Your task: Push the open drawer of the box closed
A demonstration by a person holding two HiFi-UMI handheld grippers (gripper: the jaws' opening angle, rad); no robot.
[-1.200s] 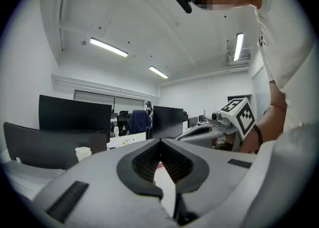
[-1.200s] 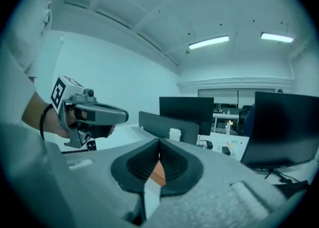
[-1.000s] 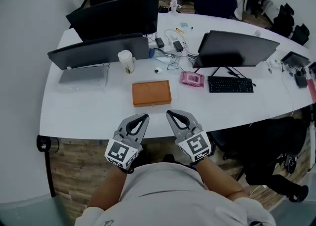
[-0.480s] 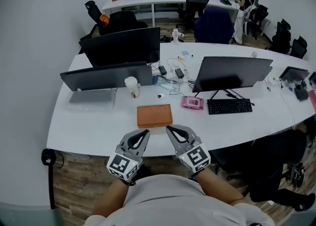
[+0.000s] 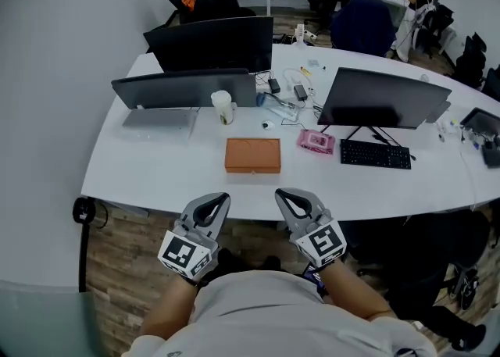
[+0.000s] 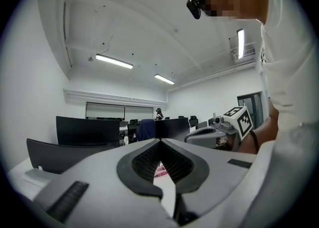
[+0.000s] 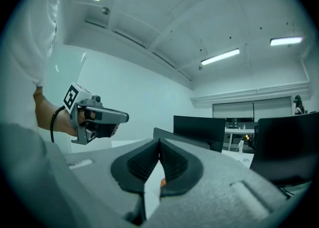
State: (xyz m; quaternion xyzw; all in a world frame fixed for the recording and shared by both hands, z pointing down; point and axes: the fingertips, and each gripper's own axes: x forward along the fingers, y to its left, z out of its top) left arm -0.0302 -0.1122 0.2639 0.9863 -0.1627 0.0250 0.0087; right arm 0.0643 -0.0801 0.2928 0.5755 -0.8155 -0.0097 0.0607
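The left gripper (image 5: 223, 198) and the right gripper (image 5: 279, 194) are light grey with black ribbed pads (image 6: 144, 159). Each bears a cube (image 5: 187, 255) patterned in black squares on white. Ahead of their tips, an orange-brown box (image 5: 252, 155) lies on a white table (image 5: 156, 172). Beyond the right gripper are a pink packet (image 5: 315, 141) and a black keyboard (image 5: 375, 154). Beyond the left gripper are a cream cup (image 5: 223, 105) and black screens (image 5: 211, 43). Beneath the grippers, the floor (image 5: 117, 269) is brown wood planking.

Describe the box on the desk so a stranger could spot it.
Find the long white desk with dark monitors. Toward its near edge, left of the pink pack, lies the box: flat, rectangular, the only orange-brown thing on it.
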